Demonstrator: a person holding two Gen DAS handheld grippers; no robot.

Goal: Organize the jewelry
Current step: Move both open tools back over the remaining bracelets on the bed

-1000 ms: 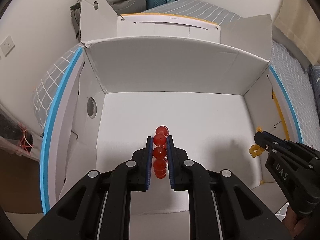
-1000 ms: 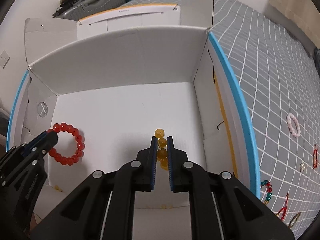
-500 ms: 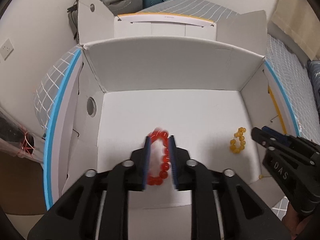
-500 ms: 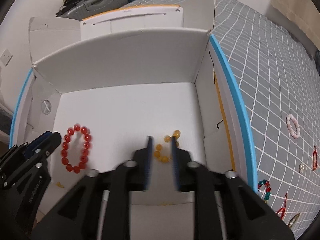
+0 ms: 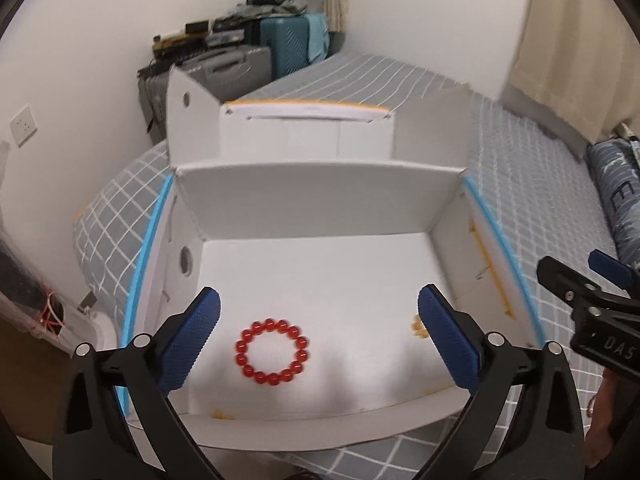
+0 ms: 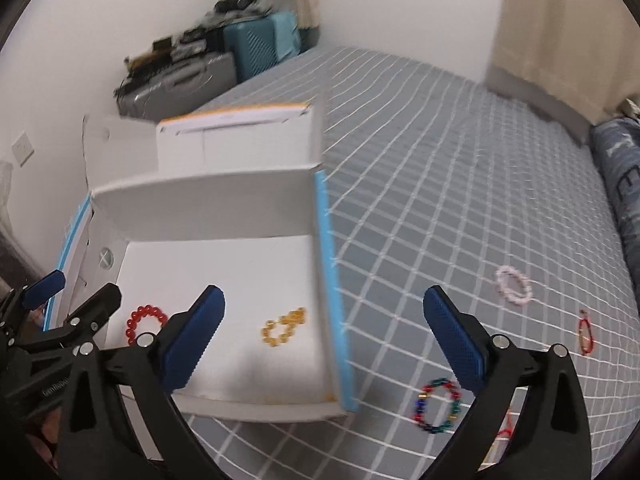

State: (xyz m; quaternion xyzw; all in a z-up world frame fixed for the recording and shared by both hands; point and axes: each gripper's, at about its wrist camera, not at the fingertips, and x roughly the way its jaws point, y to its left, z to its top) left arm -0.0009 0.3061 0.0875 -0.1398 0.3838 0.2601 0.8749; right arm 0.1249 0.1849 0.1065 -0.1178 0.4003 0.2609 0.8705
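A red bead bracelet [image 5: 273, 353] lies flat on the floor of the open white cardboard box [image 5: 320, 184]. It also shows in the right wrist view [image 6: 145, 322]. A yellow bead bracelet [image 6: 283, 326] lies in the box near its right wall, and is partly hidden behind a finger in the left wrist view [image 5: 418, 326]. My left gripper [image 5: 319, 336] is open and empty above the box front. My right gripper [image 6: 324, 338] is open and empty over the box's blue right edge [image 6: 332, 292].
On the grey checked bedcover [image 6: 440, 200] to the right lie a multicoloured bead bracelet [image 6: 438, 406], a pink bead bracelet [image 6: 513, 288] and a red cord piece [image 6: 586, 332]. Suitcases [image 6: 256, 46] stand by the far wall. A dark pillow [image 6: 624, 184] lies at the right.
Both grippers opened and let their bracelets drop onto the box floor. Both have pulled back and up, and the right one has swung rightward over the bedcover.
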